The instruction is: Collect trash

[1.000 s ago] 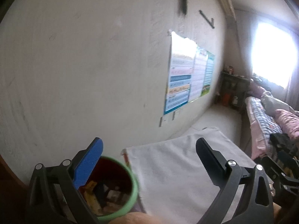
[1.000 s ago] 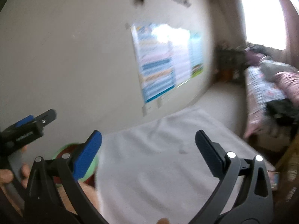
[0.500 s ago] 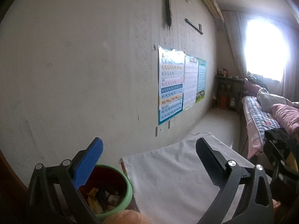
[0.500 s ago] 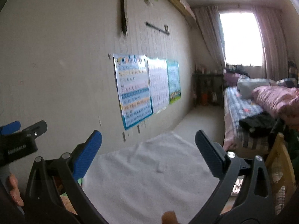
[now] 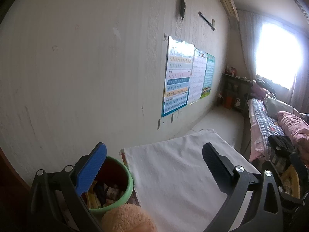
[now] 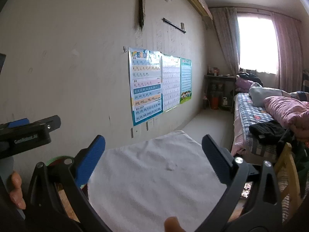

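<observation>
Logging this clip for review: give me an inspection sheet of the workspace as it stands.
Surface: white cloth over the table, lightly wrinkled, bare.
Job's things: green-rimmed bin at the cloth's left edge, wrappers inside.
Clutter: peach fuzzy object in front of the bin, identity unclear.
Grippers: left claw open, empty; right claw open, empty.
Cables: nothing seen.
Surroundings: posters on the wall, bed to the right, bright window.

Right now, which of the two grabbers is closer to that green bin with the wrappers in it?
Left. The left gripper hangs just above the green bin, its blue finger over the rim. The right gripper is off to the side, above the white cloth.
</observation>
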A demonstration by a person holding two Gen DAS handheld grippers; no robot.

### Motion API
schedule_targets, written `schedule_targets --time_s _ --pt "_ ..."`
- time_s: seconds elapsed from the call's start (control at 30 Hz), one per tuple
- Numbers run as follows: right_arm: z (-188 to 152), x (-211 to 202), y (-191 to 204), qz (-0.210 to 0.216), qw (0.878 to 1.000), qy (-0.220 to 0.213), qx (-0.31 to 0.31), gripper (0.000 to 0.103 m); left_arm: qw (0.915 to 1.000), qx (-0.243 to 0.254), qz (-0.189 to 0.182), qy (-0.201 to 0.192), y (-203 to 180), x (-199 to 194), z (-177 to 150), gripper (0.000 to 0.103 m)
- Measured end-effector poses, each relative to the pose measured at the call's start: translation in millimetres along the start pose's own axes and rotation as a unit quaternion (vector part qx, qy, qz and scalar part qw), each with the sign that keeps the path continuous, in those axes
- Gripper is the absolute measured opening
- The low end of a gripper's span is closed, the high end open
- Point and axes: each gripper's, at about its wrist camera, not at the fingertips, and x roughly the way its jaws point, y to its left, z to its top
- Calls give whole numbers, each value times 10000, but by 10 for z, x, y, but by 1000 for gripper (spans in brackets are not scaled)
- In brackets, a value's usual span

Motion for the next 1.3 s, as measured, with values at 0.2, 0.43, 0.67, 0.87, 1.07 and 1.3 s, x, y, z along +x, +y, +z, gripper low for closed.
schedule_targets --time_s 0.2,0.43,0.67,0.87,1.07,1.3 --pt "-90 46 73 125 9996 250 -99 99 9999 -25 -111 23 8 22 -29 95" --pt "-214 198 82 265 9985 471 -41 98 9996 284 -23 52 -94 120 -131 95" --pt "-355 365 -29 252 9966 750 237 98 9982 496 -73 316 -185 293 -237 95" --pt "-375 434 -85 213 9958 829 332 98 9975 588 -65 396 -222 365 -272 95" --pt "-381 470 -85 188 9954 876 326 98 9971 586 -79 479 -191 421 -282 95" --pt "-394 517 -59 201 9949 943 286 98 9972 533 -62 529 -158 470 -281 95"
